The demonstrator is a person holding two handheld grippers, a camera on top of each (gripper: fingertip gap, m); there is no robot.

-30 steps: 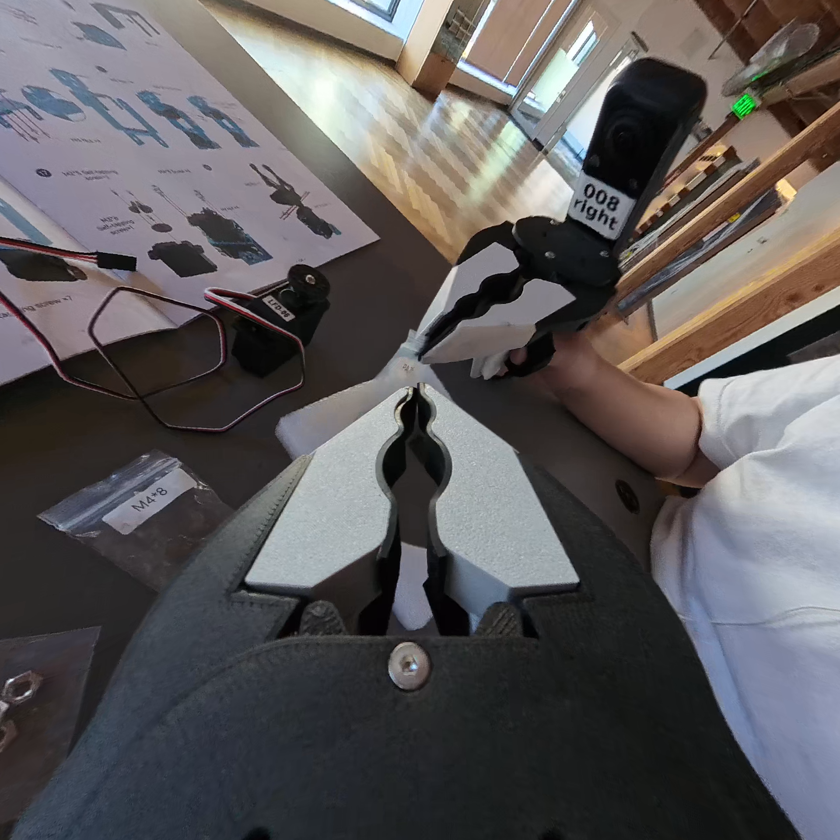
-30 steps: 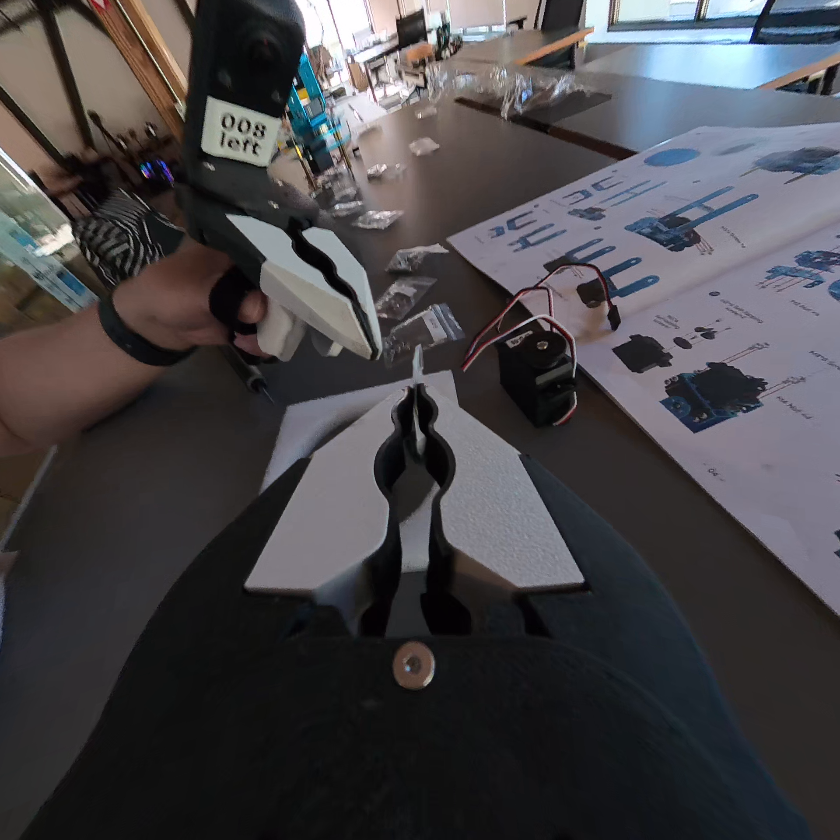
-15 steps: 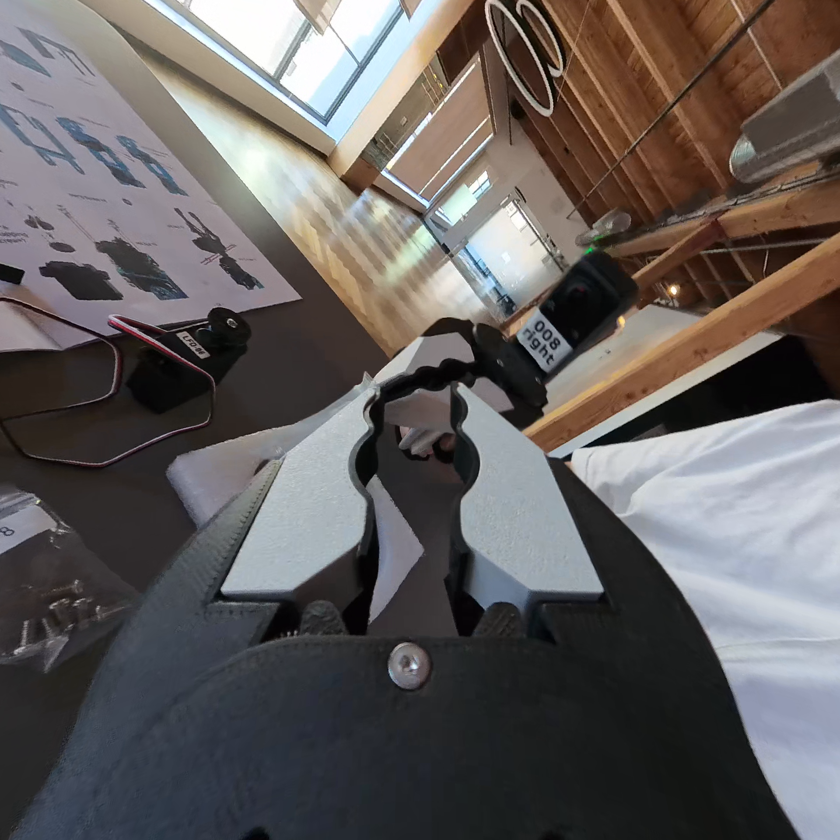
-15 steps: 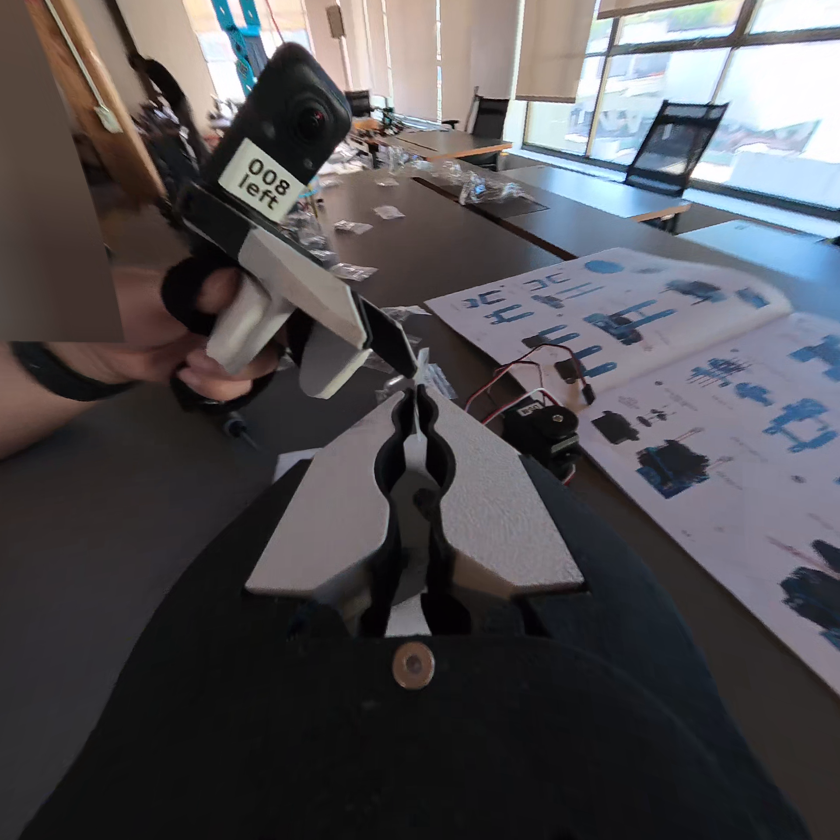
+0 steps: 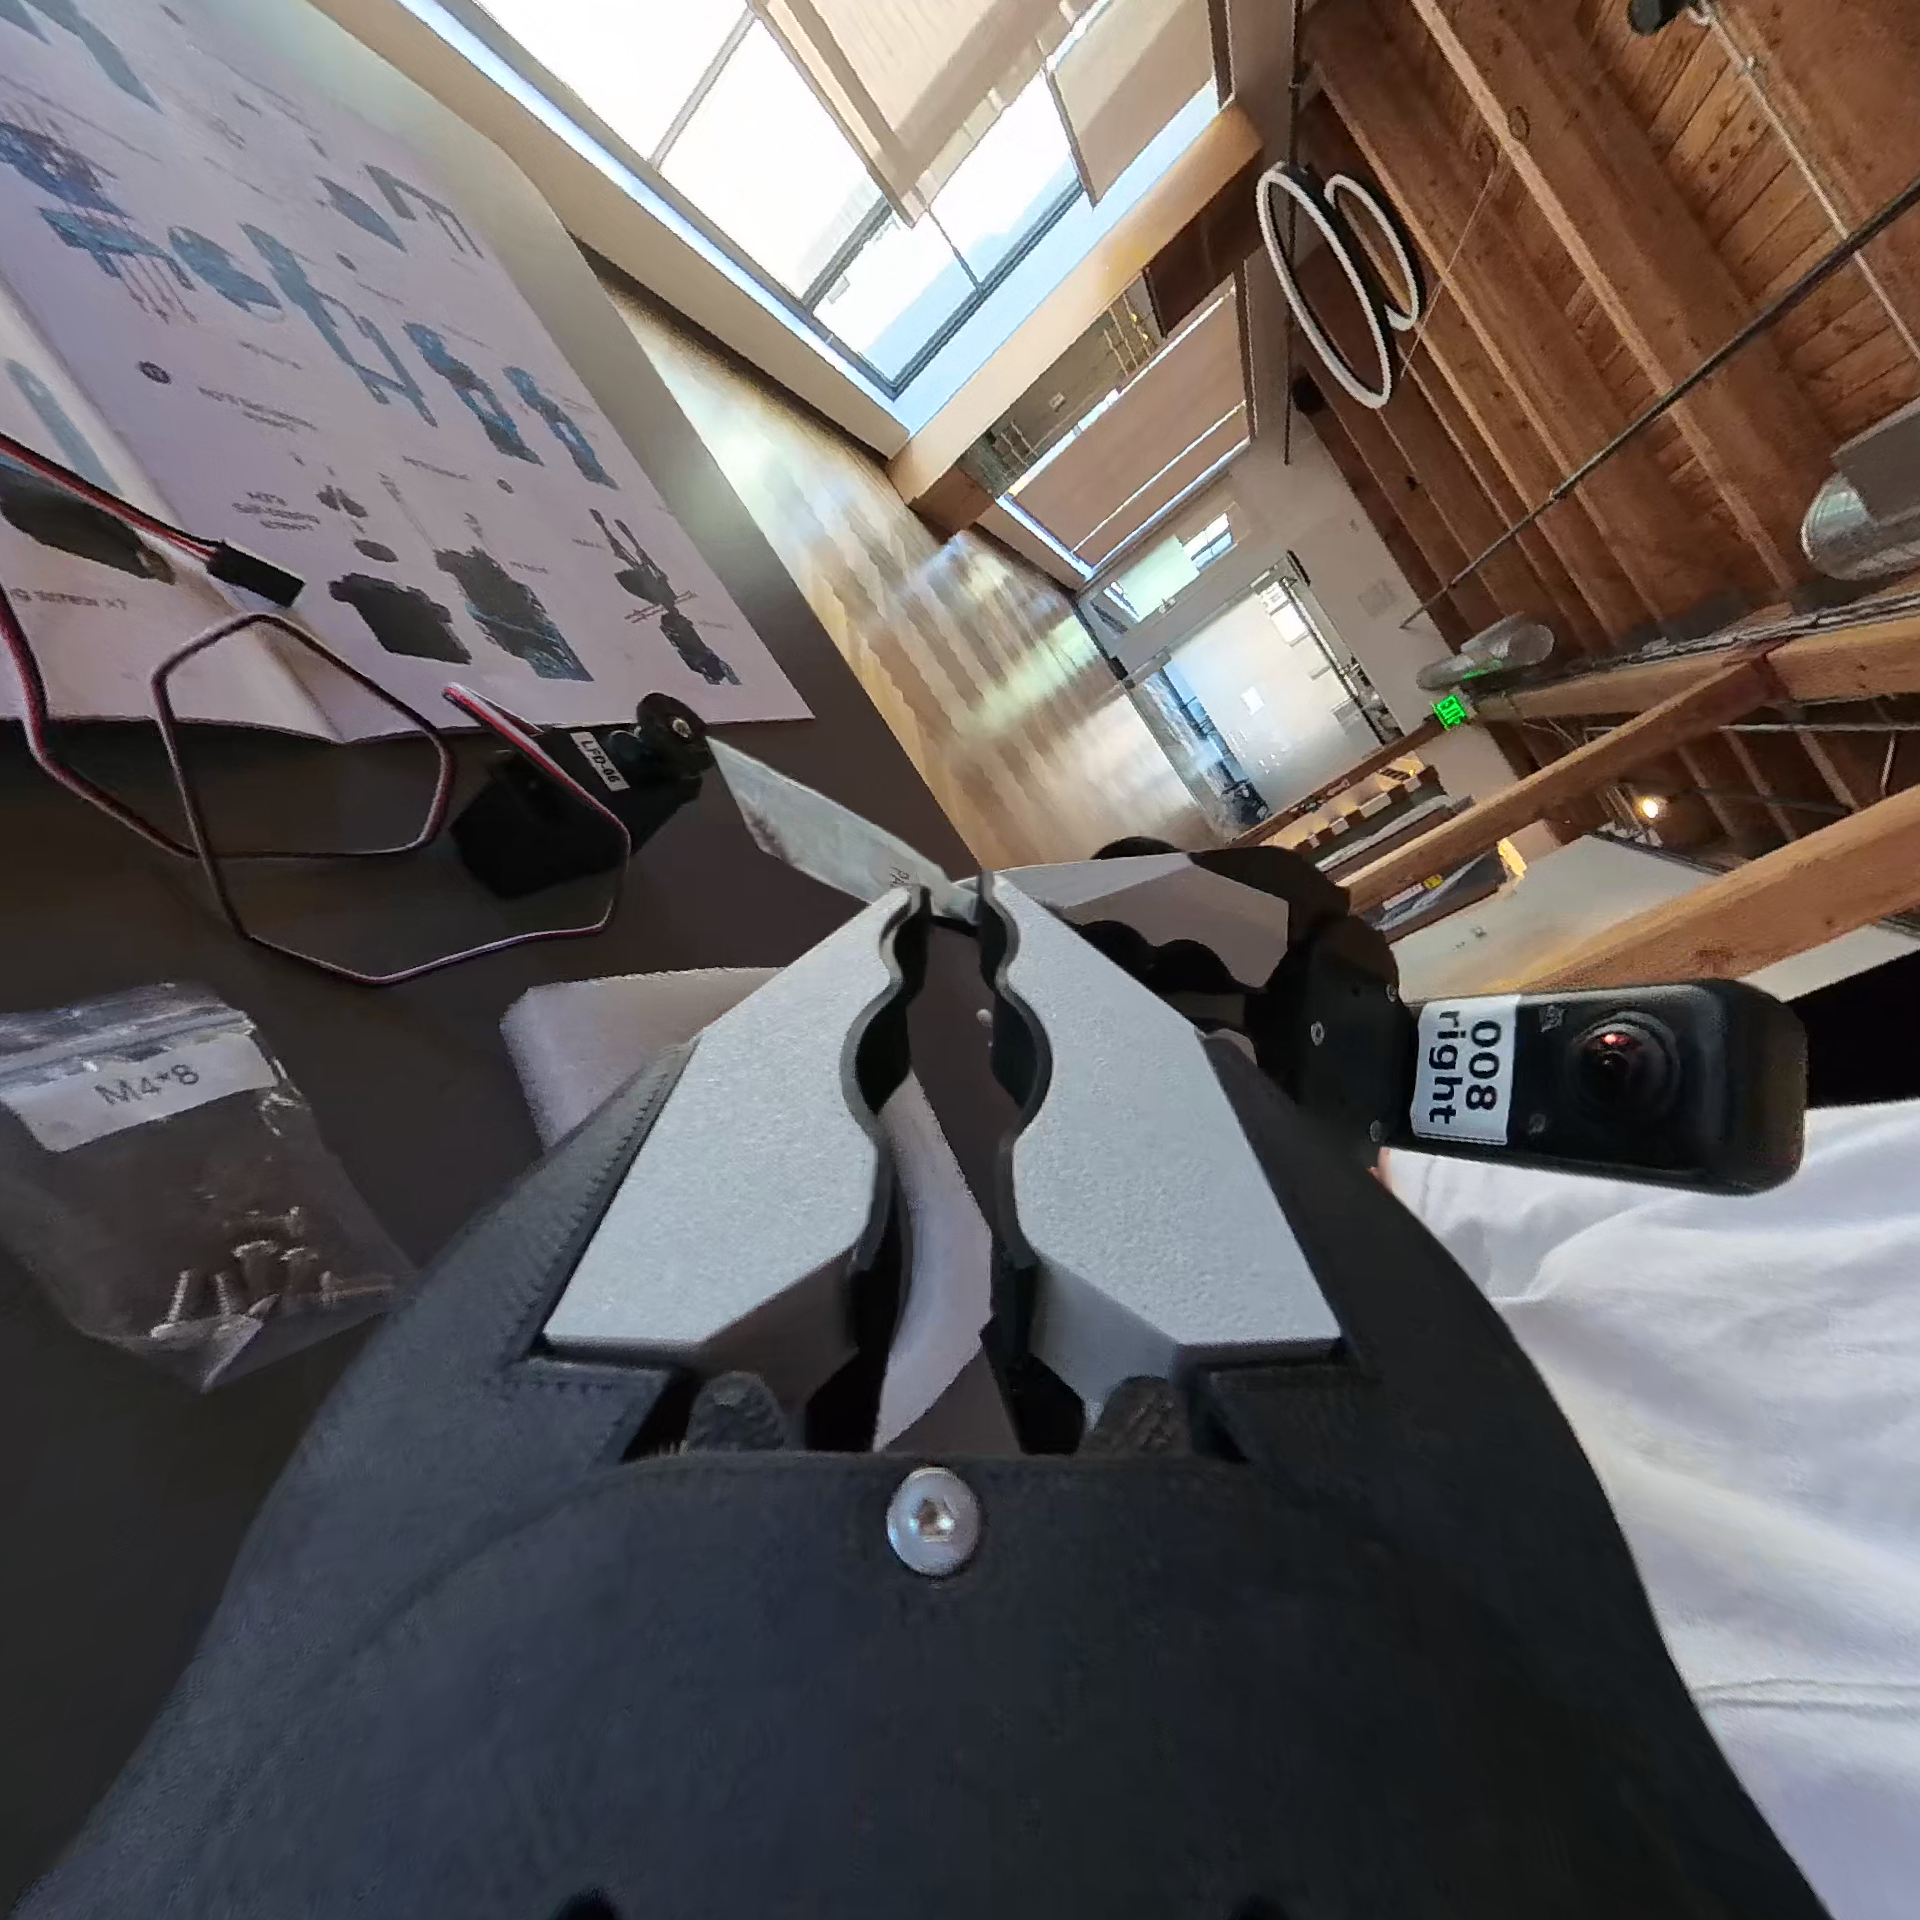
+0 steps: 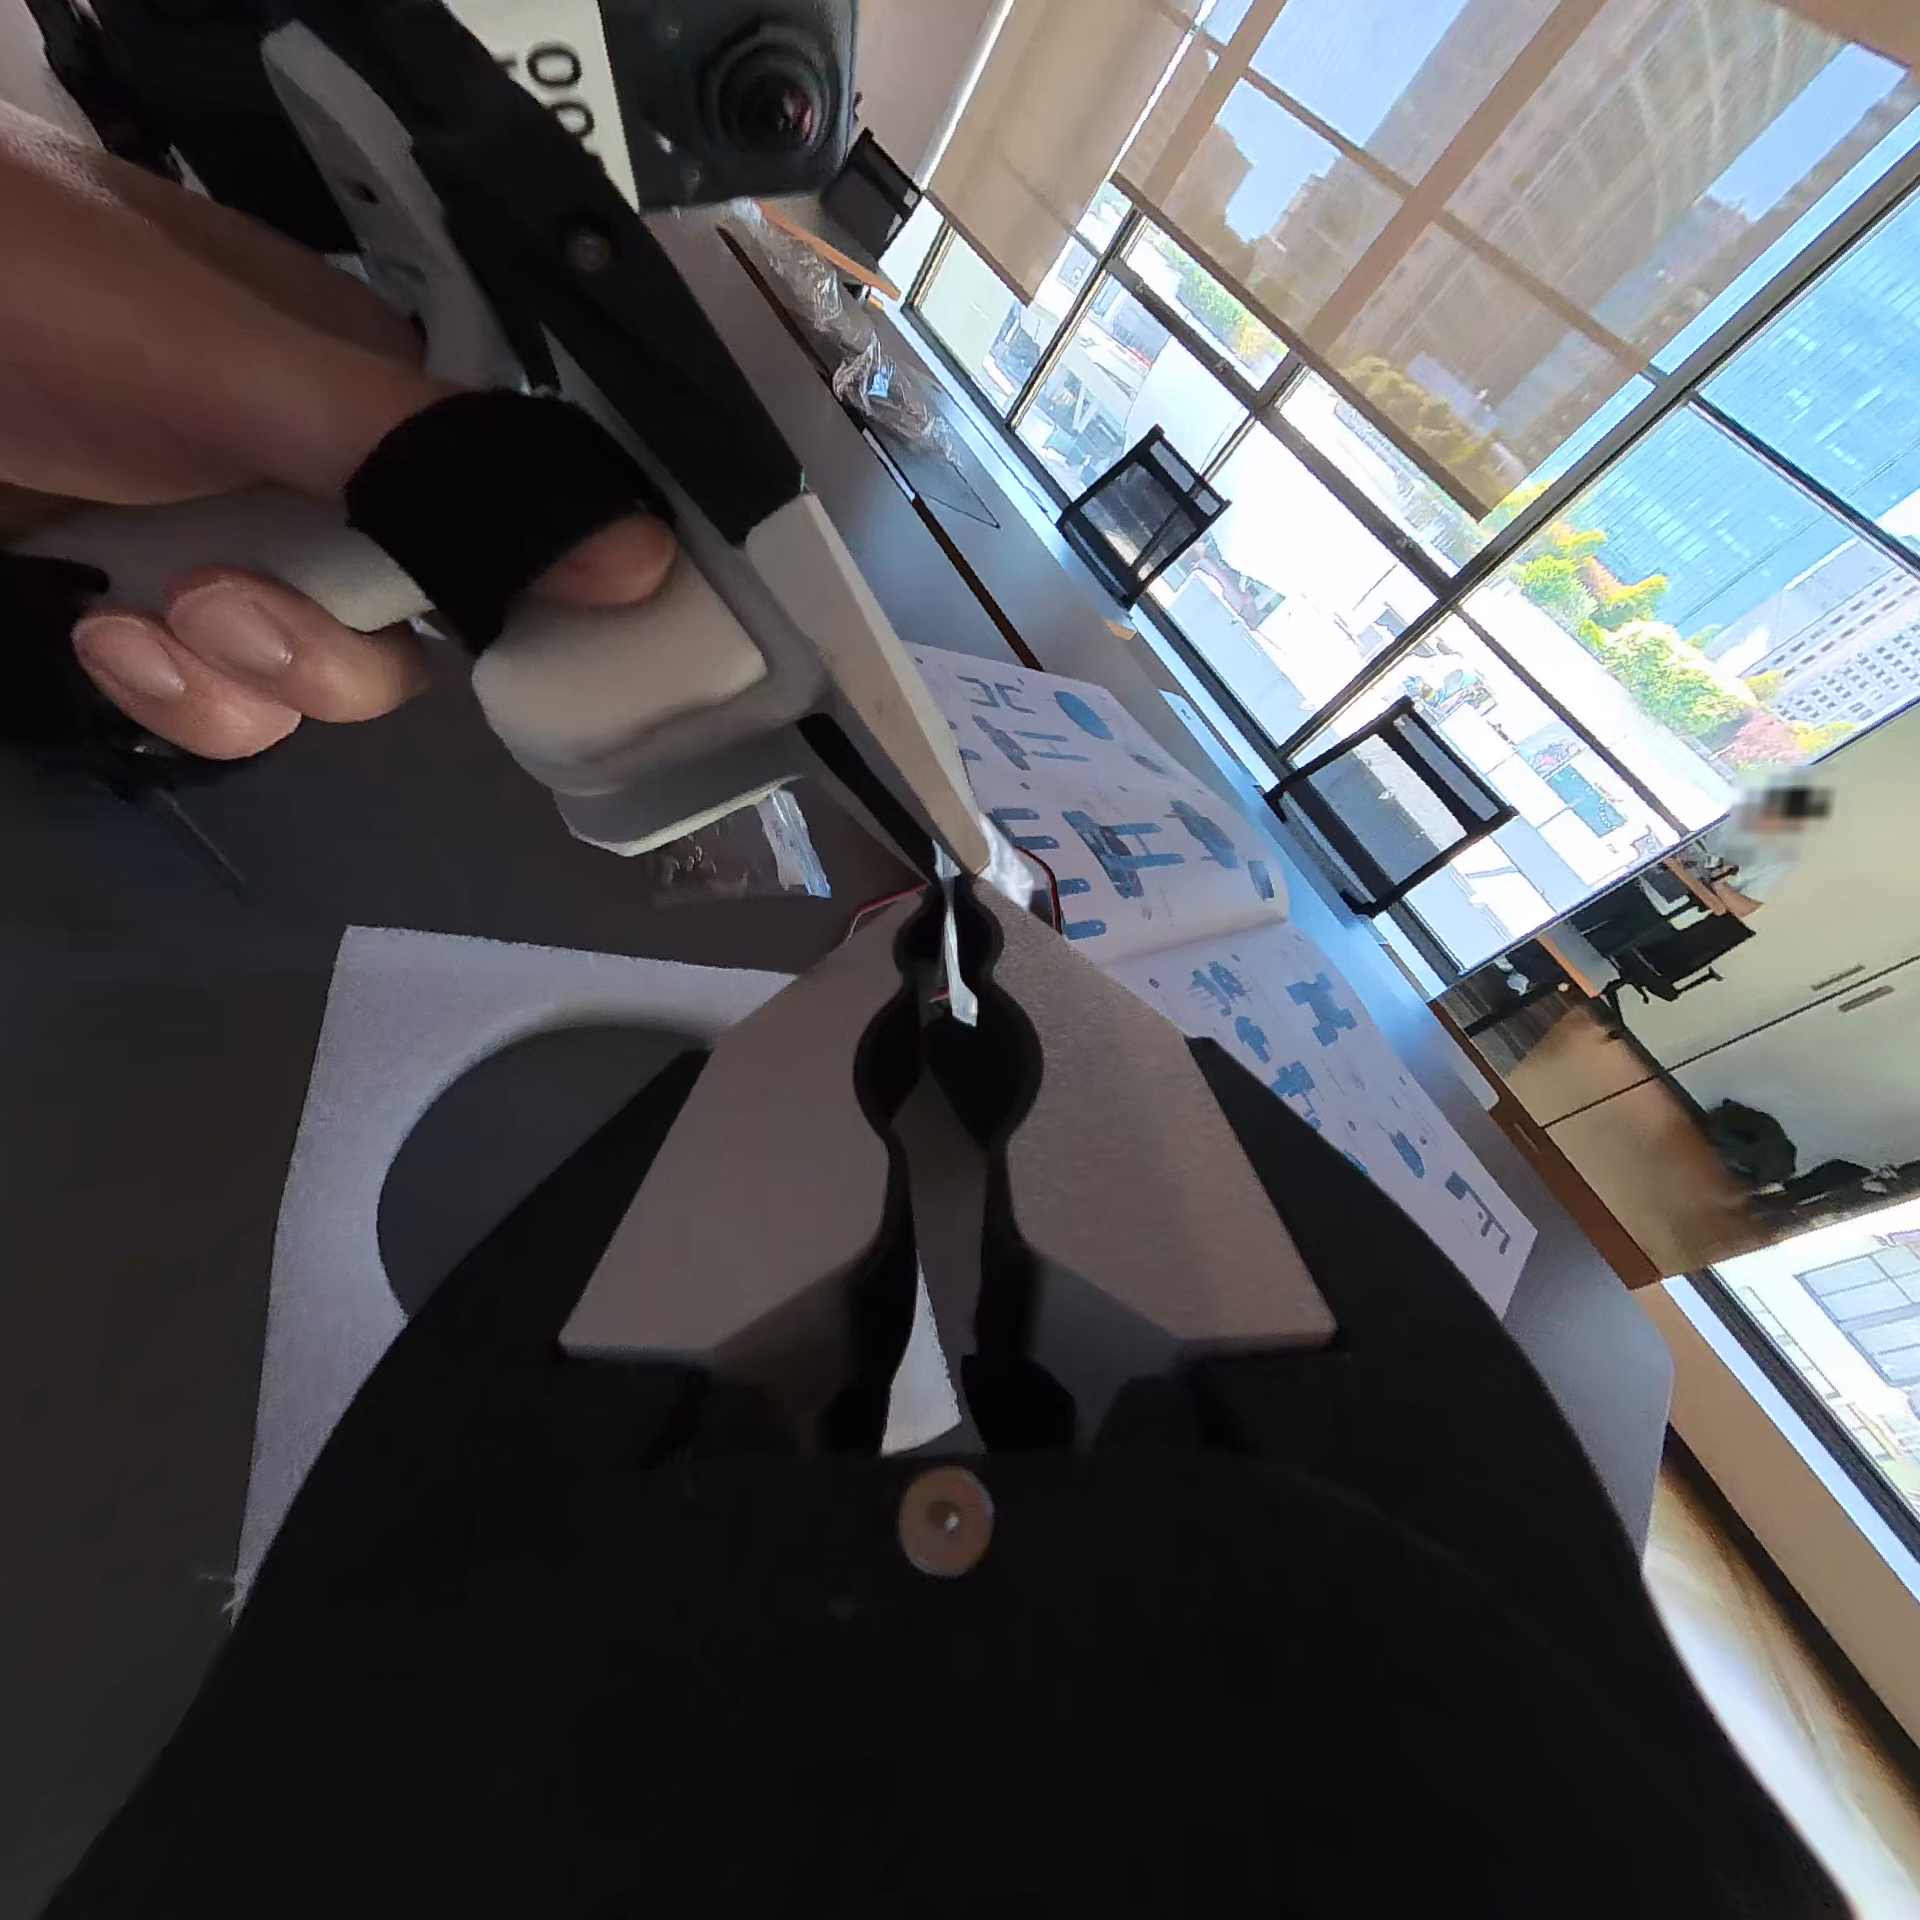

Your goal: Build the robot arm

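My left gripper [image 5: 951,902] and my right gripper [image 6: 951,909] meet tip to tip above a dark table. Each is shut on a small clear plastic bag, which sticks out up-left of the left tips [image 5: 810,821] and shows as a thin strip between the right fingers [image 6: 951,961]. The left gripper's finger [image 6: 883,675], held by a hand [image 6: 239,644], comes in from the upper left in the right wrist view. The right gripper's camera body [image 5: 1507,1081] lies just right of the left tips.
A white foam piece with a round cutout [image 6: 416,997] lies on the table under the grippers. A black servo [image 5: 561,821] with looped wires, a labelled bag of screws [image 5: 177,1195] and a printed instruction sheet [image 5: 312,364] lie to the left. A white sleeve [image 5: 1662,1455] is at the right. Left and right tips are no more than a few centimetres apart. Left tips and right tips are each some 9 cm from the black servo [image 5: 561,821].
Both grippers have risen and tilted, and their tips have closed in on each other. The left jaws opened half a second ago and are now shut on the bag.
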